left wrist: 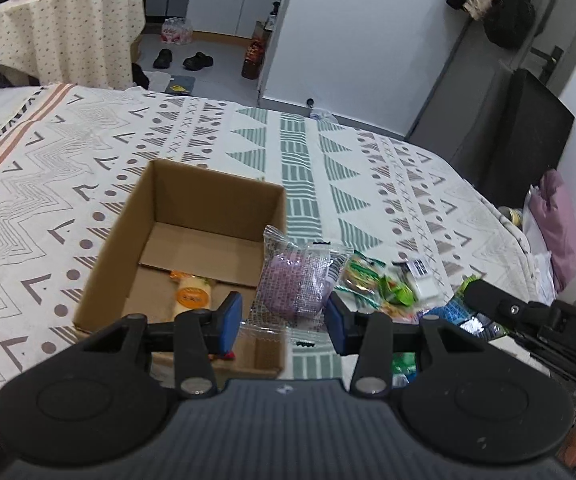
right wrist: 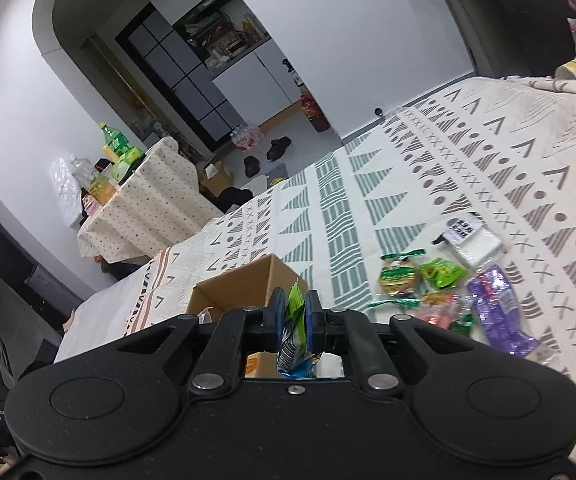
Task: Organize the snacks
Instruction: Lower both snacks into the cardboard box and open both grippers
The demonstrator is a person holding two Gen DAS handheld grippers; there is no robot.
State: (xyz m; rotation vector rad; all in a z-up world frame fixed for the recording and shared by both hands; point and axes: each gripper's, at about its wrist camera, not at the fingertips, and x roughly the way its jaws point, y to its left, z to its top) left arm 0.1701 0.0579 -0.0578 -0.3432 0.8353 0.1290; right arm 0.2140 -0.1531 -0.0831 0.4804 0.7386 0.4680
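Carrying the purple snack packet (left wrist: 293,280) between the pads of your left gripper (left wrist: 284,320), clamped on its clear wrapper, you are just at the cardboard box's (left wrist: 192,216) right wall. Your right gripper (right wrist: 292,320) is pinched tight on a green-and-blue snack packet (right wrist: 293,334) near the same box. Bring each over the open middle, beside the orange-labelled snack (left wrist: 192,294) inside, and release low. The remaining snacks (right wrist: 427,284) lie on the patterned bedspread (right wrist: 507,168).
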